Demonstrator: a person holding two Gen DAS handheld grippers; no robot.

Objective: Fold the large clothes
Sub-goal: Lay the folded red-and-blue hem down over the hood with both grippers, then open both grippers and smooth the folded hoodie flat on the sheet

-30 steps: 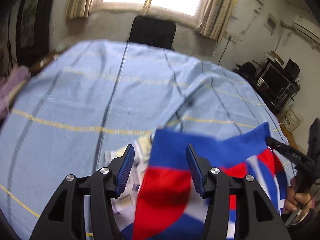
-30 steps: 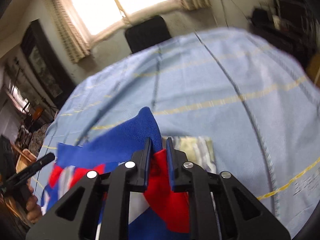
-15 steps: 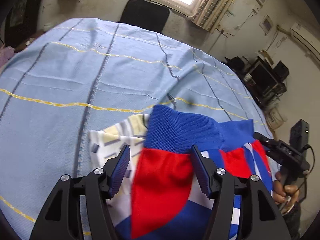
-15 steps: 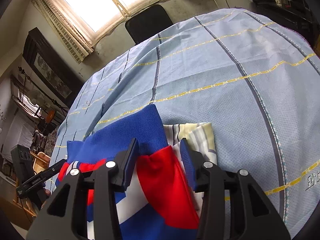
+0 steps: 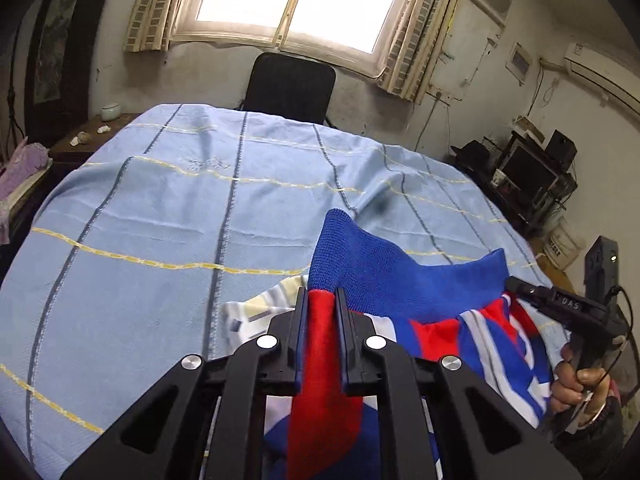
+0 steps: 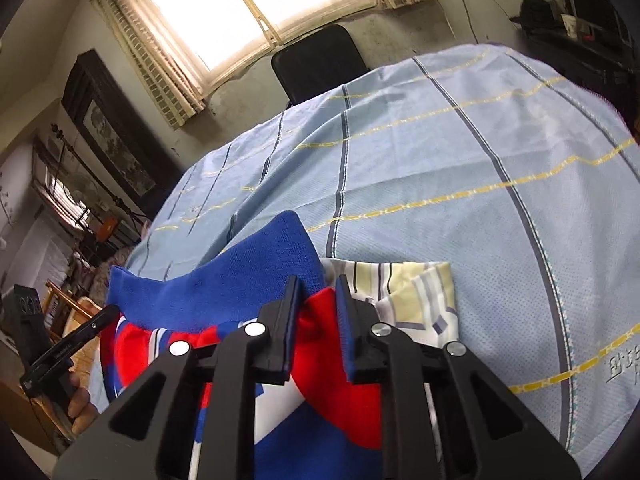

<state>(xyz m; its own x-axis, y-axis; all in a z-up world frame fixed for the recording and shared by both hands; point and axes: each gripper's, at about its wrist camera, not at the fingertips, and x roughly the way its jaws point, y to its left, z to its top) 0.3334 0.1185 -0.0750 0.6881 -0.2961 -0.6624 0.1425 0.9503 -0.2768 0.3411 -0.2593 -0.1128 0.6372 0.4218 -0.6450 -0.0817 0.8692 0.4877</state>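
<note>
A red, white and blue garment with a blue ribbed band (image 5: 400, 276) lies bunched at the near edge of the light blue checked sheet (image 5: 160, 220). My left gripper (image 5: 322, 296) is shut on a red fold of it just below the band. My right gripper (image 6: 318, 284) pinches bunched red cloth of the same garment (image 6: 224, 280) at the band's other end. The band sags between the two grips, raised off the sheet. In the left wrist view a hand (image 5: 576, 380) holds the right gripper at the garment's right edge.
A folded white, yellow and grey patterned cloth (image 6: 408, 284) lies on the sheet (image 6: 480, 160) under the garment. A black chair (image 5: 290, 84) stands beyond the far edge below the window. Shelves of electronics (image 5: 532, 176) stand at right, a dark side table (image 5: 92, 132) at left.
The left gripper, open over the red cloth before, has shut on it. The right gripper opened half a second ago and has closed on the cloth again. The blue band has risen.
</note>
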